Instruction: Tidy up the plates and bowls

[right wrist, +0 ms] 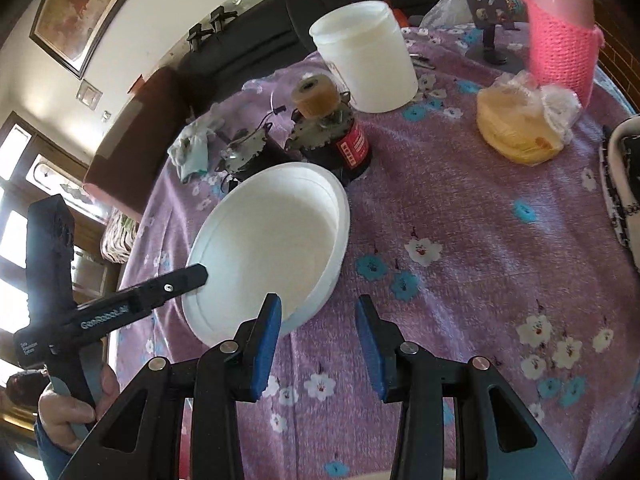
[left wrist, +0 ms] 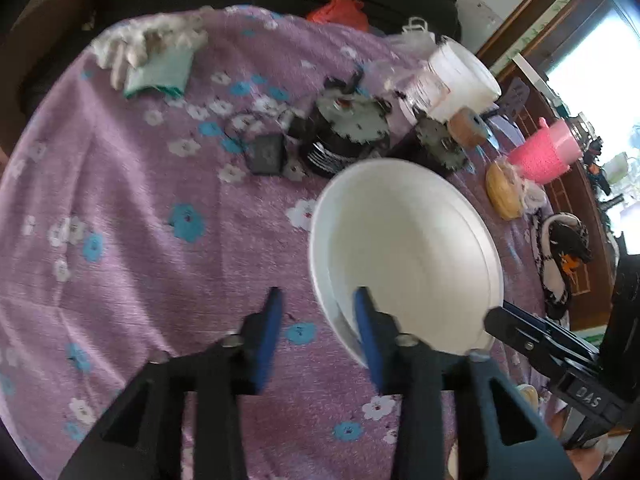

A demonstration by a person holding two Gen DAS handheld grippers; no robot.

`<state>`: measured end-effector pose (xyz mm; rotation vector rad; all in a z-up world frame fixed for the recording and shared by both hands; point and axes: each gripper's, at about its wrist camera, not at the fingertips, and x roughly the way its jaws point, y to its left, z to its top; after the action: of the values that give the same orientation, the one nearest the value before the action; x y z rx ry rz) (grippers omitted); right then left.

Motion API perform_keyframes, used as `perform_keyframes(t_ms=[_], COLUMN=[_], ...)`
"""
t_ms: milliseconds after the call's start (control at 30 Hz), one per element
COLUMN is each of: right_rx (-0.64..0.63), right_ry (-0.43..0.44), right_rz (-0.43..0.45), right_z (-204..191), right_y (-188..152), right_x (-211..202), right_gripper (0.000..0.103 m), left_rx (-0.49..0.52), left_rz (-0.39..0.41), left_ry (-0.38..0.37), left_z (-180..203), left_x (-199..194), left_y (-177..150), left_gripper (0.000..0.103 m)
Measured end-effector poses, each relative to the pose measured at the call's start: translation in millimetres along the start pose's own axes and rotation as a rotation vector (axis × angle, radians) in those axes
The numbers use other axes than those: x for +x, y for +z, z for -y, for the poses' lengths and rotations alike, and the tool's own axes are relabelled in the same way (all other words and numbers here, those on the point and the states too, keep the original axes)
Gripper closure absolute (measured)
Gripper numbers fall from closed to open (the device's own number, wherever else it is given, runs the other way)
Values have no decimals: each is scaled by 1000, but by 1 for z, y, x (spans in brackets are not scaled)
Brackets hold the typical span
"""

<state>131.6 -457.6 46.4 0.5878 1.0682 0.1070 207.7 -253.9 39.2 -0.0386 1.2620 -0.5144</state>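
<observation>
A white foam bowl (left wrist: pixel 404 252) sits on the purple flowered tablecloth; what looks like a second bowl is nested under it. It also shows in the right wrist view (right wrist: pixel 268 248). My left gripper (left wrist: pixel 318 308) is open, its right finger (left wrist: pixel 366 320) over the bowl's near-left rim, its left finger over the cloth. My right gripper (right wrist: pixel 318 312) is open, its left finger (right wrist: pixel 270 320) at the bowl's near rim. In the left wrist view the right gripper (left wrist: pixel 520 332) reaches the bowl's right edge. In the right wrist view the left gripper (right wrist: pixel 176 284) reaches its left edge.
Behind the bowl stand two black motors with metal plates (left wrist: pixel 344 132), a thread spool (right wrist: pixel 314 96) and a white tub (right wrist: pixel 366 56). A pink knitted cup (right wrist: pixel 560 36), a bagged yellow stack (right wrist: pixel 516 128), gloves (left wrist: pixel 152 56) and a black adapter (left wrist: pixel 266 154) lie around.
</observation>
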Motion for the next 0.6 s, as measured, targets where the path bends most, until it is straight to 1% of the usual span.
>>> perform_keyframes(t_ms=[33,100,200,300,333,400,467,600], right_rx=[-10,-21,-24,-24,-30,-35,-48,-108], right_ry=[-2,-1,-8,31,59,91,133,207], right_rz=[-1,1,20,45,61,81,112,166], right_z=[-2,-6,-12,-17,-21,-27,-37,-61], right_y=[0,-1,-5,-11,-16,-24,-37,-70], right_x=[2,4,-4,-22,-35,-50,-72,-115], right_gripper=[75,82,82,82,82,82,82,80], left_rx=[4,20,39,59,68,84,103,144], left_rz=[-2,9,35,67,79,104,145,205], left_ry=[-16,-12,-18,-33,-36,-34,-23,-19], left_z=[1,6,9,12,14,18,24,34], left_x=[1,-1,-15,-39,-50,-73,-100,-147], left_y=[-1,-3,-9,-19,-24,-37,-54,-92], left_gripper=[90,90,90,89,89,89,89,82])
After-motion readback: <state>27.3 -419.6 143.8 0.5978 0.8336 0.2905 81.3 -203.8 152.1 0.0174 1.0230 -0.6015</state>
